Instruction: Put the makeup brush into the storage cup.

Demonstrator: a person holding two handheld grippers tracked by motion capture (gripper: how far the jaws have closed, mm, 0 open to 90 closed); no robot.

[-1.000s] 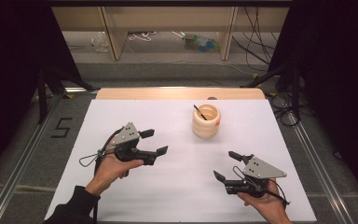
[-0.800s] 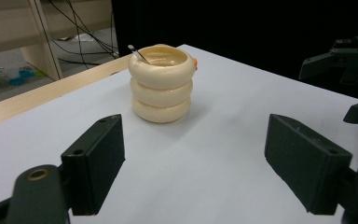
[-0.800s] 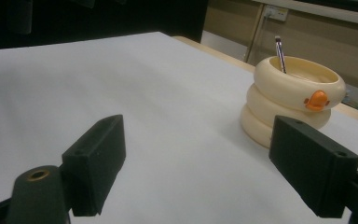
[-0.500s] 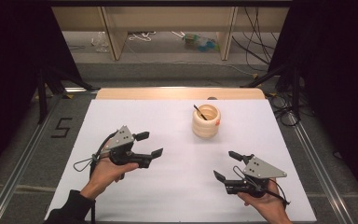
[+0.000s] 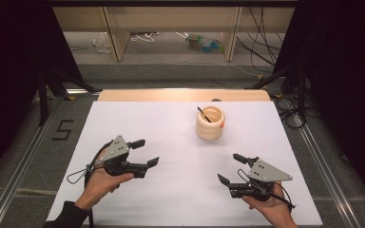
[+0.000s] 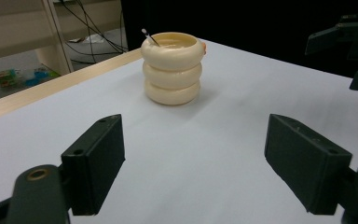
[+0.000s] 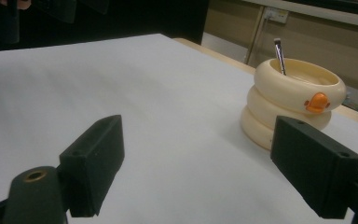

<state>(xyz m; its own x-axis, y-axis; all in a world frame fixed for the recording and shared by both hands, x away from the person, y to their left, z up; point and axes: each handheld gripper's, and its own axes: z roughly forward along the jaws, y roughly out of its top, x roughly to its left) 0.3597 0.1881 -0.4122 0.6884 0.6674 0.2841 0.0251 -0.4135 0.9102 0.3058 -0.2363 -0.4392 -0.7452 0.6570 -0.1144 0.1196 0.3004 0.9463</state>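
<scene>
A cream ringed cup (image 5: 210,123) with an orange duck bill stands on the white table (image 5: 171,123), right of centre toward the back, with a thin dark-handled tool (image 5: 203,114) leaning inside it. My left gripper (image 5: 144,152) hovers open at the front left, jaws pointing right toward the cup (image 6: 171,68). My right gripper (image 5: 232,168) is open at the front right, jaws pointing left. The cup (image 7: 291,101) stands beyond its right jaw. Nothing is between either pair of jaws.
A wooden strip (image 5: 183,95) borders the table's far edge. Metal rails (image 5: 19,161) run along both sides on the floor. Shelving legs and cables (image 5: 147,35) lie beyond the table. The other gripper (image 6: 349,42) shows at the left gripper view's upper right.
My left gripper has drifted left and toward the front of the table. The right gripper and the cup have stayed put.
</scene>
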